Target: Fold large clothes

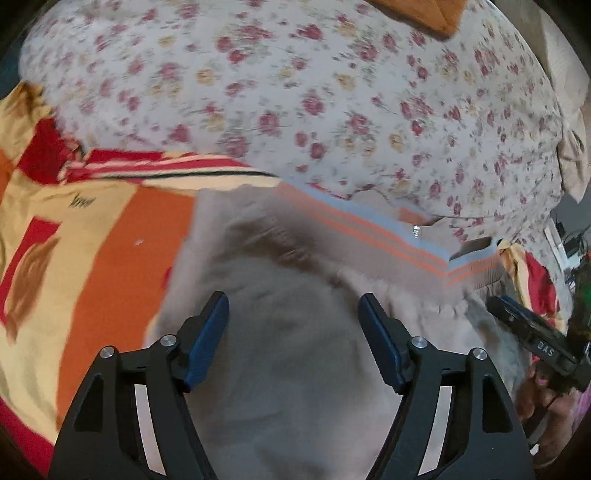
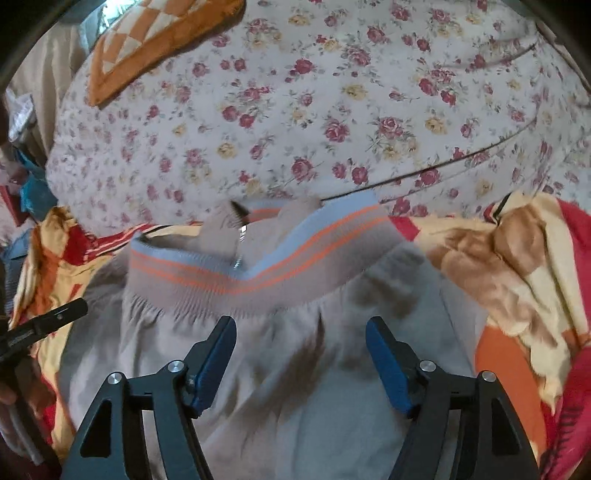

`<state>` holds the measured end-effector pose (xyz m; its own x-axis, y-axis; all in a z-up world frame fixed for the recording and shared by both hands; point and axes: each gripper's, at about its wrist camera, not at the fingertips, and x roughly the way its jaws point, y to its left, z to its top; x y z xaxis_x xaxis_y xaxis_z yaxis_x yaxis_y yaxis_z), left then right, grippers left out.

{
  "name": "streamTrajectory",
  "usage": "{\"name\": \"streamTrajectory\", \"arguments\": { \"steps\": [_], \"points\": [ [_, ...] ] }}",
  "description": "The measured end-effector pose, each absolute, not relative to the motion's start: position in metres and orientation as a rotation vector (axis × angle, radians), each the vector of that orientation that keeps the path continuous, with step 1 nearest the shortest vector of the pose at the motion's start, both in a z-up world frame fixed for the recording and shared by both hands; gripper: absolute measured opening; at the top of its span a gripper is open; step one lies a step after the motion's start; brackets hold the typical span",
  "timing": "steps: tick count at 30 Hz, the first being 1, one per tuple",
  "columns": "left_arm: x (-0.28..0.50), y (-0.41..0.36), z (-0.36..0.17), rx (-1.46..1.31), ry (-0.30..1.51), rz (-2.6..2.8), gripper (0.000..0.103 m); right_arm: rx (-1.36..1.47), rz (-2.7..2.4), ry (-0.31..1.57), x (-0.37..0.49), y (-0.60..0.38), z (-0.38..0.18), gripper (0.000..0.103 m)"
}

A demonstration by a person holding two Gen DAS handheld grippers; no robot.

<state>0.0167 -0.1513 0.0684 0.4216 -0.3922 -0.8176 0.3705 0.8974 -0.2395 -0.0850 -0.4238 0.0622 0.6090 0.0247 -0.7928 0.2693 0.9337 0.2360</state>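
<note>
A beige jacket (image 2: 280, 369) with a ribbed band (image 2: 258, 269) of grey-blue and two orange stripes lies on a bed, filling the lower centre of both wrist views. In the right wrist view the band runs left to right across the middle of the frame, dipping into a shallow V where a metal zipper (image 2: 242, 236) sits; the plain beige body spreads from the band toward the bottom edge, so the garment's length runs top to bottom in the frame. In the left wrist view the band slants from centre down to the right.

The left gripper (image 1: 293, 332) hangs over the beige cloth at lower centre, its blue-padded jaws spread wide with nothing clasped between them. The right gripper (image 2: 301, 354) likewise stands wide apart above the jacket just below the band, gripping nothing.

Under the jacket lies a red, orange and yellow blanket (image 1: 74, 240); beyond it, a floral bedsheet (image 2: 332, 110) fills the upper frame, with an orange checked cushion (image 2: 155, 33) at upper left.
</note>
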Motion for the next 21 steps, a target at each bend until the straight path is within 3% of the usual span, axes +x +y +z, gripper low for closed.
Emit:
{"name": "streamTrajectory", "arguments": {
  "steps": [5,7,8,10,15,21],
  "points": [
    [0.032,-0.189,0.041,0.119,1.058,-0.388,0.073,0.312,-0.103,1.011,-0.048,-0.421,0.040,0.075],
    [0.036,-0.197,0.033,0.169,1.037,-0.356,0.073,0.224,-0.125,1.036,-0.038,-0.413,0.029,0.049],
    [0.037,-0.200,0.032,0.183,1.025,-0.346,0.073,0.197,-0.139,1.034,-0.036,-0.412,0.027,0.028],
    [0.044,-0.203,0.032,0.192,1.009,-0.333,0.073,0.195,-0.128,0.999,-0.036,-0.416,0.031,0.015],
    [0.066,-0.204,0.033,0.146,0.967,-0.300,0.073,0.360,-0.194,0.827,-0.044,-0.455,0.057,0.012],
    [0.084,-0.202,0.016,0.137,0.960,-0.254,0.073,0.343,-0.259,0.893,-0.024,-0.462,0.016,0.014]
  ]
}}
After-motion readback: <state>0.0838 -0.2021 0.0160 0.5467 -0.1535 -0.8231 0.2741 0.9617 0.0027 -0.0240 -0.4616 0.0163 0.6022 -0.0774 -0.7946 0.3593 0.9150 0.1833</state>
